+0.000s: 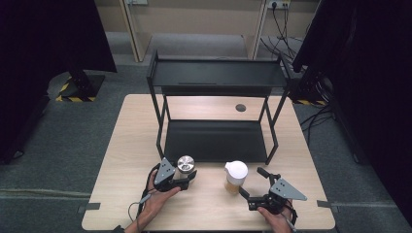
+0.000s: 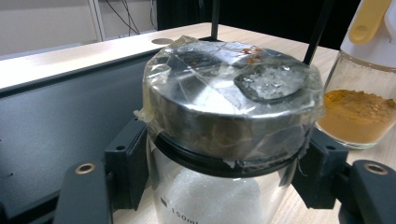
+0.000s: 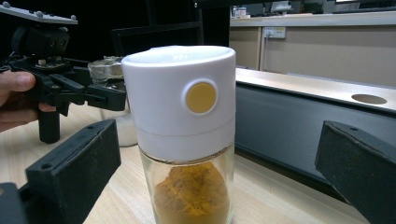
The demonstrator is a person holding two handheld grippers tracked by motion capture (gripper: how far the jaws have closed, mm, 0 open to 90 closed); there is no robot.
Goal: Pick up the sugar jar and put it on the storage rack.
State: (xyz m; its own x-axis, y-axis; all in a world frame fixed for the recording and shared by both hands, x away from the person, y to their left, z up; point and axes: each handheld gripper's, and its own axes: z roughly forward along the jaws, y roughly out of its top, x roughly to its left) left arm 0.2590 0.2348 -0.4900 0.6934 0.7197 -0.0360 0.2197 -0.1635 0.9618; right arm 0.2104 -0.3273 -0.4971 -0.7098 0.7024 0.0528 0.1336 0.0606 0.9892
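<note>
Jaws of the left gripper pinch a glass jar with a taped metal lid (white grains inside), lower centre of the high view. Just right of it stands a white-capped glass jar of yellow powder, between the right gripper's wide-open jaws, untouched, on the pale wooden table before the black two-tier metal shelf.

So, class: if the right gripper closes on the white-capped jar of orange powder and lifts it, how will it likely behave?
The jar is tall and narrow under a bulky white cap, so a push high up would probably tip it. Its glass body looks smooth, likely slippery and breakable. It is only partly filled, so probably light. The right gripper is open around it.
</note>
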